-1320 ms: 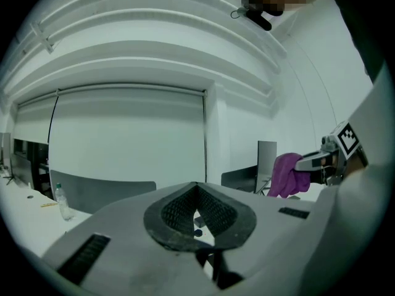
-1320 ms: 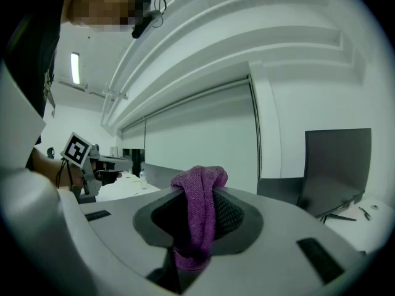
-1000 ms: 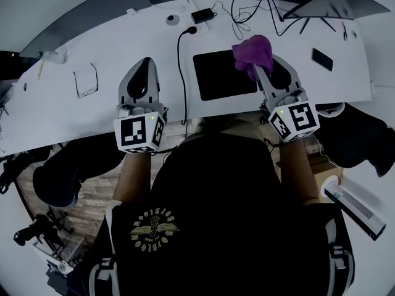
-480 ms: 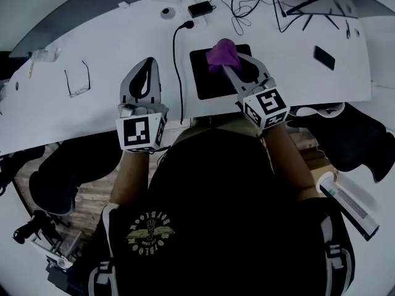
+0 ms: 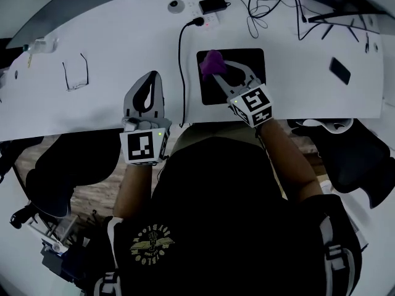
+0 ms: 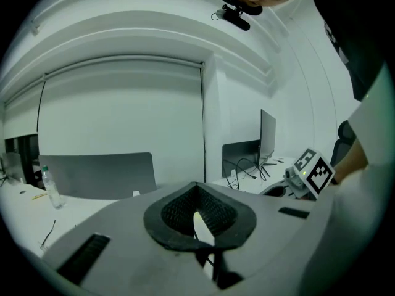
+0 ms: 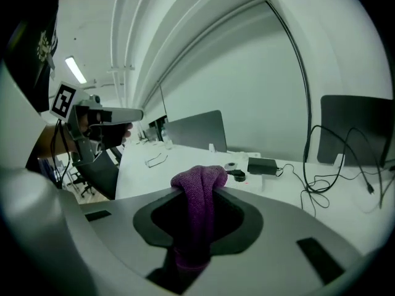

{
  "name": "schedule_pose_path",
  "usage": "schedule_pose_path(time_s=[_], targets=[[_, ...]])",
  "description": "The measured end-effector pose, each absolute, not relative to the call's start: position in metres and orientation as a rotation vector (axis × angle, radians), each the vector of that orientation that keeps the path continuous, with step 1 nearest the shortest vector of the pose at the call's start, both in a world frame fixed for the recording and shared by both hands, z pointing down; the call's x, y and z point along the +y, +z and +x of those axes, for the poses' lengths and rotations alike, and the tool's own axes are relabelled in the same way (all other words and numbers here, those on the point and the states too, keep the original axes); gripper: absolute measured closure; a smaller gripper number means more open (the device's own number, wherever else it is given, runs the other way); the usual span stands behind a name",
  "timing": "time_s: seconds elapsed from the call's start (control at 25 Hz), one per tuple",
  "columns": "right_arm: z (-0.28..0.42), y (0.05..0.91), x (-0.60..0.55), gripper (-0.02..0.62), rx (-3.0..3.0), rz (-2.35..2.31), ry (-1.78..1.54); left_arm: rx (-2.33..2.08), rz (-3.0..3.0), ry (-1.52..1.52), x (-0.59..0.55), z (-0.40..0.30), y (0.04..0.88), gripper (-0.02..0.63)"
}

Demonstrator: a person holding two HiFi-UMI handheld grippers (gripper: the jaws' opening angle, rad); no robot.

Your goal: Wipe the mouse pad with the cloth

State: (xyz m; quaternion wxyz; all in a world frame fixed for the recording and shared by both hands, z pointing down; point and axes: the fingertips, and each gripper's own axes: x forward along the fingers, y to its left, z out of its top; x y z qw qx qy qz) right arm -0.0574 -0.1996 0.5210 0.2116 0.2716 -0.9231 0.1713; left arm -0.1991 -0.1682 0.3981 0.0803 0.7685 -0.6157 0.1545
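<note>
Leftward across the pad: a second ago my right gripper (image 5: 217,74) had the purple cloth (image 5: 211,62) at the mouse pad's (image 5: 250,63) far right corner, and now the cloth sits at its far left corner. My left gripper (image 5: 151,79) has stayed put over the near edge of the desk (image 5: 111,36).

The right claw is clamped on the cloth. In the right gripper view the bunched fabric fills the gap between the pads and bulges out past the tips. The left claw is closed tip to tip with nothing in it.

The black mouse pad lies at the middle of the desk, close to the near edge. Most of its surface to the right of the cloth is bare.

A black cable (image 5: 181,60) runs from a plug near the far edge straight down to the near edge. It passes just beside the pad's left side, between my two grippers.

A pair of glasses (image 5: 74,74) lies toward the left edge, well apart from the pad. A black power adapter (image 5: 215,5) and a tangle of cables (image 5: 271,8) sit along the far edge. A dark phone (image 5: 340,70) lies near the right edge.
</note>
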Motion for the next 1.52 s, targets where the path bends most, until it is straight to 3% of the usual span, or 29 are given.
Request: schedule_pose_path(time_s=[0.6, 1.52], targets=[[-0.096, 0.620, -0.210, 0.505, -2.434, 0.641, 0.532, -1.697, 2.295, 0.528, -0.188, -0.170, 0.454, 0.604], [0.121, 0.654, -0.263, 0.503, -2.089, 1.173, 0.660, -1.570, 2.417, 0.501, -0.213, -0.127, 0.456, 0.604]])
